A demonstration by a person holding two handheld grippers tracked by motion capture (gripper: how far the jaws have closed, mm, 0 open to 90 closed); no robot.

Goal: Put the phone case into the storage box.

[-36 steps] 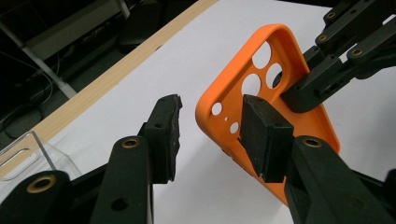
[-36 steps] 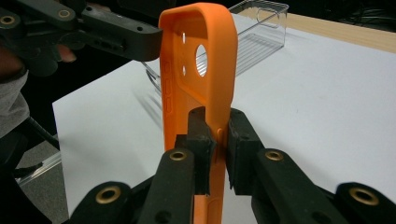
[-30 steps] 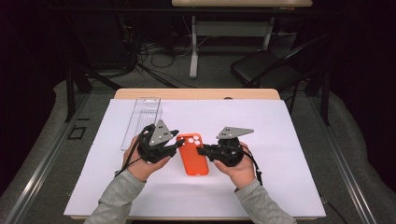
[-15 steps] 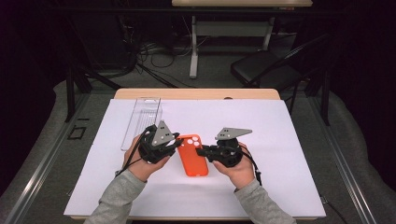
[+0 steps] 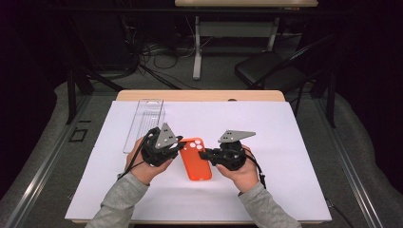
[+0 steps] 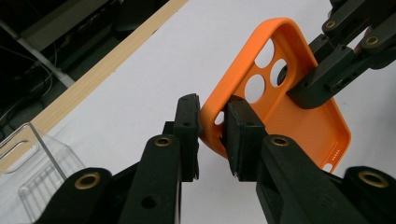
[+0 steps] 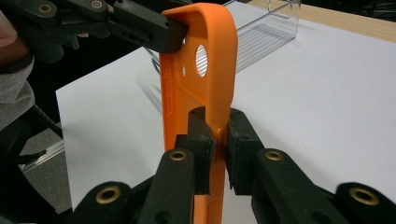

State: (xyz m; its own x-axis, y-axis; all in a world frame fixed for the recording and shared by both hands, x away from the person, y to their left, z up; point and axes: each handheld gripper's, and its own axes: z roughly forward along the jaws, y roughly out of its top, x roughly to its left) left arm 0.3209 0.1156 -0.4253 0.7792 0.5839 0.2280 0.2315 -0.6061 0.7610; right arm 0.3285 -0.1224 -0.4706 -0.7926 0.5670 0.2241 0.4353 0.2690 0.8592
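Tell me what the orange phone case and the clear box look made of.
Phone case: probably silicone or soft plastic, matte, with a finely stippled inner face and rounded moulded edges. Clear box: likely hard transparent plastic, glossy, with ribbed walls you can see through.

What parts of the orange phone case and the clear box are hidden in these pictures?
- Orange phone case: in the high view the left gripper and right gripper cover its side edges.
- Its lower end: cut off by the bottom edge in the right gripper view.
- Clear box: cut off by the left and bottom edges in the left gripper view; whether it holds anything is too small to tell in the high view.
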